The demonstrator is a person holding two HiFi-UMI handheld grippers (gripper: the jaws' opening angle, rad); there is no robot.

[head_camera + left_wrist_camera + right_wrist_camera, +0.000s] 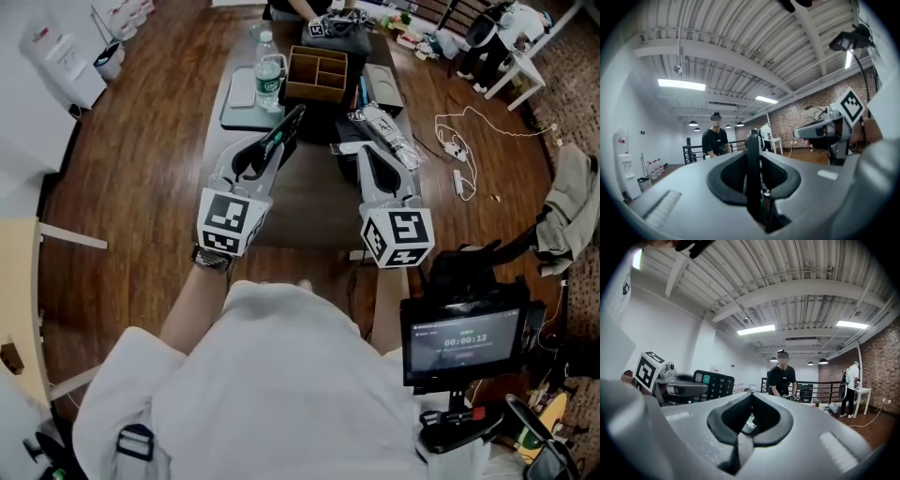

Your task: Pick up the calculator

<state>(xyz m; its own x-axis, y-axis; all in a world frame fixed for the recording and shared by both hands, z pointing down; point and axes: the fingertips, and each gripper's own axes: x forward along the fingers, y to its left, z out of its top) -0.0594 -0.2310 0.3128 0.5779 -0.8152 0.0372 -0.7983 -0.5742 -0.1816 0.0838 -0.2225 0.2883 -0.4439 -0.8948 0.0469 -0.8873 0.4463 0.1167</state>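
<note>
Wood floor (pixel 141 169), dark table (pixel 309 202): we hold both grippers out level above it, side by side, with the calculator (pixel 715 384) in the left one.
Our forearms reach forward from the white sleeves, and the marker cubes at the back of each gripper face up toward the head camera. Left gripper (pixel 267 145) angles slightly inward, its jaws a narrow way apart and clamped on the calculator. The calculator stands on edge between the pads, a thin dark slab in the left gripper view, clear of the table. Its key face is turned toward the right gripper (pixel 751 395), whose view shows the keys at left. Right gripper runs just beside the left, jaws fully closed tip to tip with nothing between them. Across the room, a person in a black shirt (pixel 782 376) stands by a railing.
</note>
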